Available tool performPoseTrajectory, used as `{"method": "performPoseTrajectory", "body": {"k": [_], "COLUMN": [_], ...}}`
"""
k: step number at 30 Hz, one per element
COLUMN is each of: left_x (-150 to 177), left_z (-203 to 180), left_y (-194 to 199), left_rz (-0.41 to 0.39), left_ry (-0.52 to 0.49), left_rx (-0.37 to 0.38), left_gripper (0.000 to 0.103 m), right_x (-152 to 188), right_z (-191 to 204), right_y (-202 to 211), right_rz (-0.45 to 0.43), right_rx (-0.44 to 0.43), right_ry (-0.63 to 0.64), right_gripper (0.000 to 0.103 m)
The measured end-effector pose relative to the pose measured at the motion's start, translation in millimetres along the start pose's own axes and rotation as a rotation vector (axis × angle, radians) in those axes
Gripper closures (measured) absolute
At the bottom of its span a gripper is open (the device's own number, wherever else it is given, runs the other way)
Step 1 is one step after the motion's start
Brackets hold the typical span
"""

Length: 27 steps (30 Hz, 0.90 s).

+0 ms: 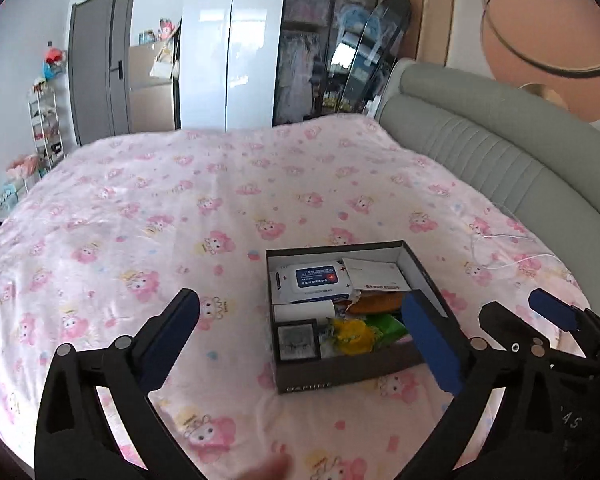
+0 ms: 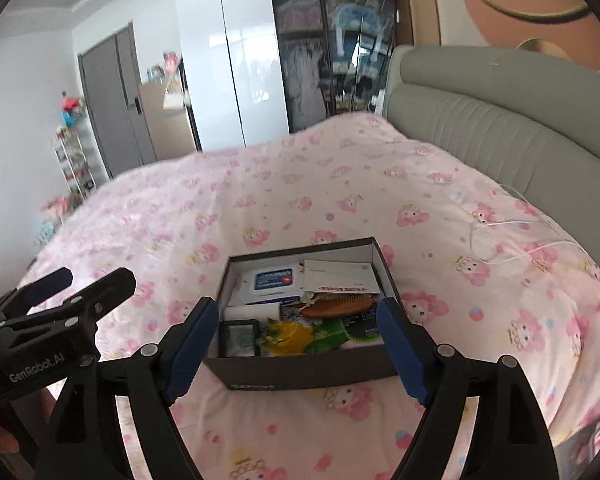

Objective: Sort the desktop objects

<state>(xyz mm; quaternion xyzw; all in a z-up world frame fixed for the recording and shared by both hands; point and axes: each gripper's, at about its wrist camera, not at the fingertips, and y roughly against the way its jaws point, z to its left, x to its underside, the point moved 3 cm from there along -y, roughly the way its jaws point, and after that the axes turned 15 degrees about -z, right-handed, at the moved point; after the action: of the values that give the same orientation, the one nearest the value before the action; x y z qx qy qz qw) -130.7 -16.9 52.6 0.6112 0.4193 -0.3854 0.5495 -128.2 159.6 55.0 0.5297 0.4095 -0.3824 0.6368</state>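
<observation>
Nearest the cameras, the left tool (image 1: 304, 328) hangs over the bed (image 1: 140, 208) with its blue-padded fingers spread wide and nothing between them. Its right finger overlaps the near right corner of the box (image 1: 340, 378) in the left wrist view; whether it touches the box cannot be told. The right tool (image 2: 296, 330) is also spread wide and empty, its two fingers framing the near wall of the box in its own view. Each tool shows at the edge of the other's camera: the right one at the right edge of the left view, the left one at the left edge of the right view, both with fingers apart.

The dark, open box sits on the pink patterned bedspread, toward the headboard side of the bed. At its near wall lie a small dark-framed square item (image 2: 238, 338), a yellow object (image 2: 288, 336) and a green packet (image 2: 328, 334). Behind these are a white roll (image 2: 252, 312) and an orange-brown comb (image 2: 340, 306). At the far wall rest a pack of wipes (image 2: 274, 280) with a blue label and a white paper card (image 2: 340, 276).

A thin white cable (image 2: 516, 236) lies on the bedspread near the grey padded headboard (image 2: 500, 128). Beyond the bed's far edge stand a glossy white wardrobe (image 2: 236, 68) and a dark glass cabinet (image 2: 312, 52).
</observation>
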Motion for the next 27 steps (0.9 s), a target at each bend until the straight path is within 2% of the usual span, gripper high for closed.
{"method": "performPoseTrajectory", "body": {"k": [5, 11, 18, 27], "left_x": [12.9, 41.0, 65.9, 83.0], "left_z": [0.3, 2.3, 3.4, 0.8], "left_y": [54.5, 93.5, 115.4, 114.5], "left_rz": [-0.041, -0.025, -0.015, 0.013], "left_ry": [-0.027, -0.009, -0.004, -0.016], "left_rx": [-0.004, -0.014, -0.028, -0.034], "left_gripper": [0.001, 0.001, 0.001, 0.001], "right_x": [15.6, 39.2, 55.5, 68.8], "right_z": [6.0, 2.6, 7.0, 16.1], "right_y": [39.5, 71.2, 91.4, 97.0], "right_rz": [-0.006, -0.022, -0.015, 0.006], "right_rx": [0.005, 0.048, 0.039, 0.007], "right_ry": [0.003, 0.005, 0.035, 0.052], "right_gripper": [0.022, 0.022, 0.022, 0.022]}}
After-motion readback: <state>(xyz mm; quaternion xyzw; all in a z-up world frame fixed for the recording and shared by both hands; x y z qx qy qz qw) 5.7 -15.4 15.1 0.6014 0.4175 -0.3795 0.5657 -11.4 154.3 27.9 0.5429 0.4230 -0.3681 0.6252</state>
